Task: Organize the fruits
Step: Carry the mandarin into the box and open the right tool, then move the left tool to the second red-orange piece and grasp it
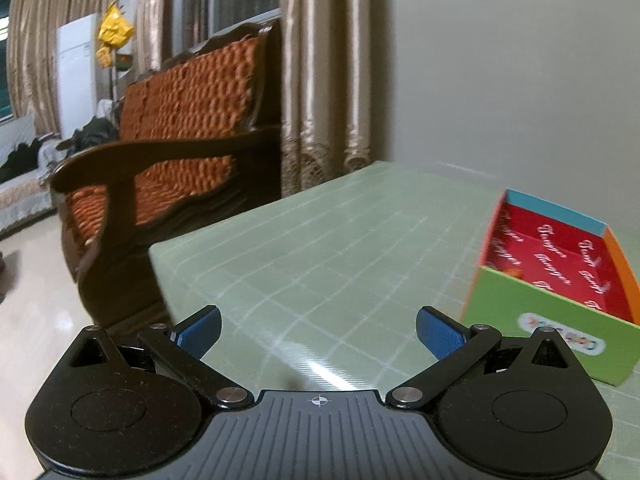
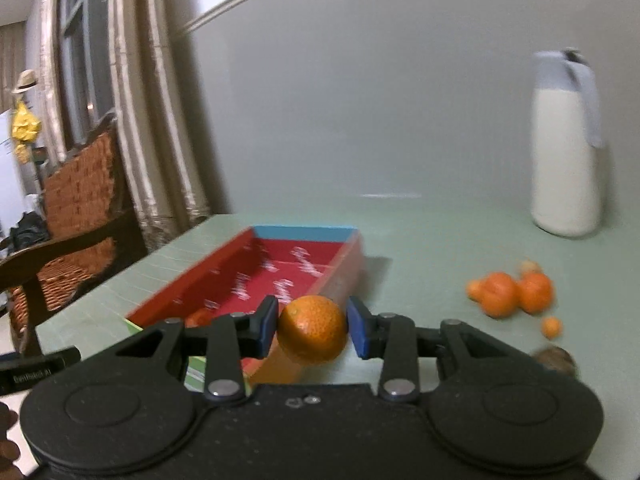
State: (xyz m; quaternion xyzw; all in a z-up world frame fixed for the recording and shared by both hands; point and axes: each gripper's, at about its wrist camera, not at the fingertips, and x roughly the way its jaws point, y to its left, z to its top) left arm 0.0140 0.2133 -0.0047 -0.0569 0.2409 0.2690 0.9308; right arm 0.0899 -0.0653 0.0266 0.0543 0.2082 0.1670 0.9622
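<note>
Orange [image 2: 312,329] clamped between right gripper [image 2: 313,330] pads, held in air just off box [image 2: 224,268] near-right corner. Box lies ahead-left of it, long axis running away toward wall, so drop looks like short nudge left-forward. One fruit seemingly inside already. Loose oranges [image 2: 514,292] well right of box, near jug [image 2: 566,160]. Left gripper [image 1: 318,330] wide apart, empty, box on its right.
</note>
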